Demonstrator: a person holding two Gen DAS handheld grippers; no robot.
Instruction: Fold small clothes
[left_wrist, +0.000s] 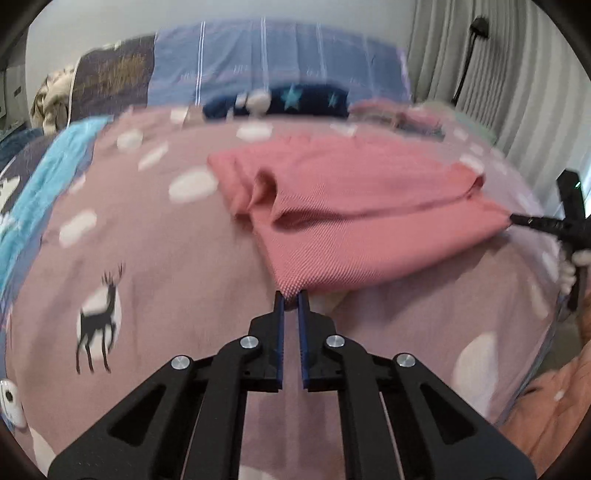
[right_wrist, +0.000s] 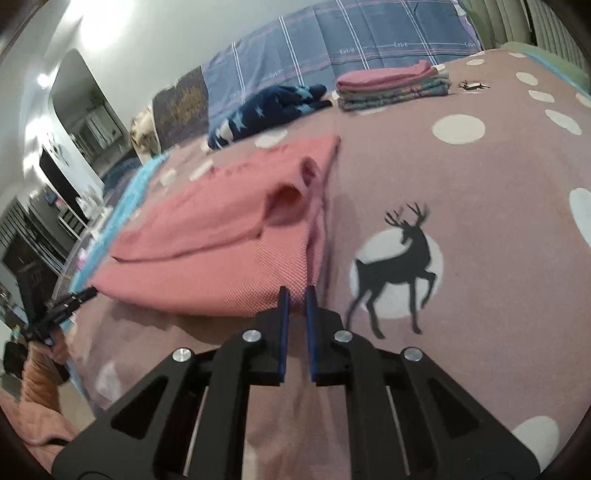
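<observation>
A pink knit garment lies on the bed, partly folded with a sleeve on top. My left gripper is shut on its near corner and holds that edge lifted off the bedspread. My right gripper is shut on the garment's other near corner. In the left wrist view the right gripper shows at the garment's right corner. In the right wrist view the left gripper shows at its left corner.
The mauve bedspread has white dots and deer prints. A stack of folded clothes and a crumpled navy star garment lie near the blue plaid pillows. Curtains hang at the right.
</observation>
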